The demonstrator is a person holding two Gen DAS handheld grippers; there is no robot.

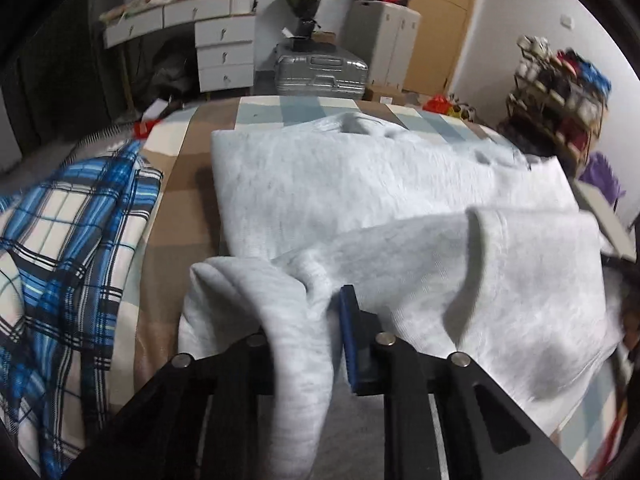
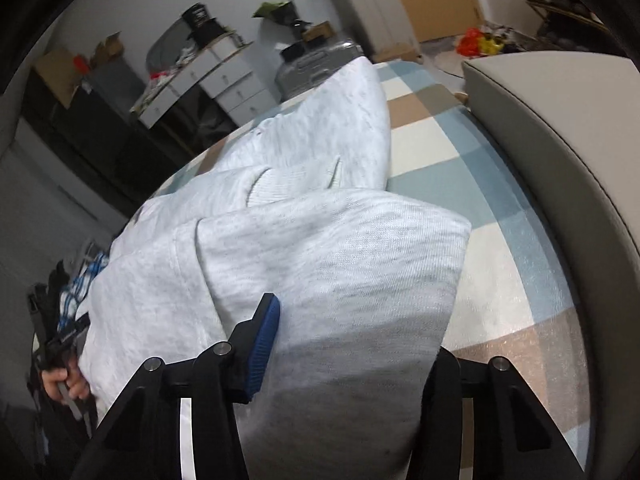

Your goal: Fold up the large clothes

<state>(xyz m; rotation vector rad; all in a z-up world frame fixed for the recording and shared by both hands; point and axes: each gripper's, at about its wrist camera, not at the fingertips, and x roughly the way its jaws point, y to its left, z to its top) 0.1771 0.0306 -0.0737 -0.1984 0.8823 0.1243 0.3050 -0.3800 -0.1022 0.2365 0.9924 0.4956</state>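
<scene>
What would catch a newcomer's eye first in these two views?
The big pale grey sweatshirt spread across the checked bedcover, its near edge folded back and bunched between the fingers of the left gripper and the right gripper. Next, the blue plaid shirt heaped on the bed to the sweatshirt's left. Behind the bed stands a silver suitcase.

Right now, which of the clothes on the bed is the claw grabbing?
The light grey sweatshirt, the plain one in the middle. The blue plaid shirt lies untouched beside it.
</scene>
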